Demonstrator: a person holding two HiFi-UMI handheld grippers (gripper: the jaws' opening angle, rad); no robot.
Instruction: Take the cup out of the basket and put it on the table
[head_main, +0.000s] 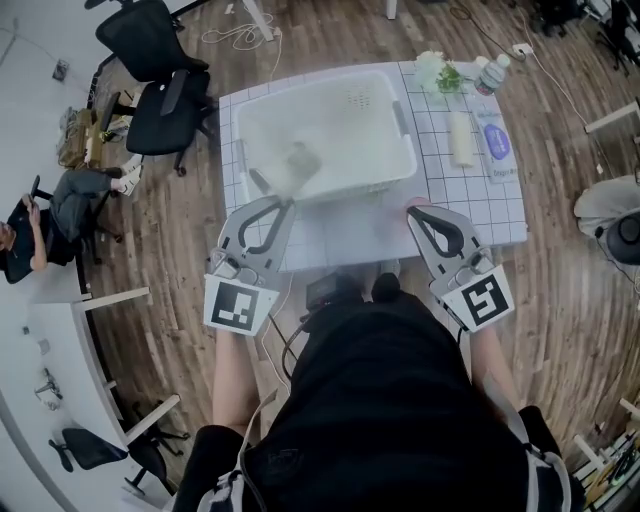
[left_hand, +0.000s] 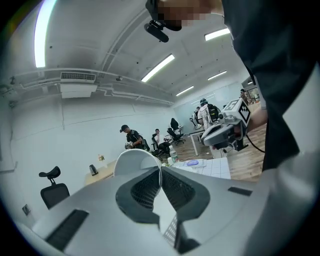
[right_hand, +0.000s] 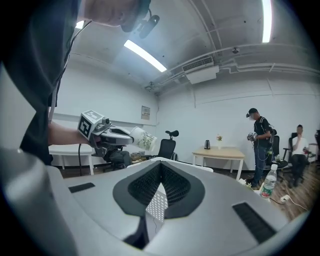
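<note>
A white cup (head_main: 297, 160) with a green plant print hangs over the near left part of the white plastic basket (head_main: 405, 130), blurred in the head view. My left gripper (head_main: 287, 203) is shut on the cup's rim; in the left gripper view the cup (left_hand: 135, 160) stands between the closed jaws of the left gripper (left_hand: 161, 172). The right gripper view shows the left gripper (right_hand: 112, 136) holding the cup (right_hand: 142, 138) up in the air. My right gripper (head_main: 415, 210) is shut and empty, over the table (head_main: 470, 200) just in front of the basket's right corner.
On the table right of the basket lie a white roll (head_main: 462, 138), a purple-printed card (head_main: 496, 142), a water bottle (head_main: 490, 75) and flowers (head_main: 435, 70). Black office chairs (head_main: 160, 100) stand left of the table. A seated person (head_main: 40, 215) is at far left.
</note>
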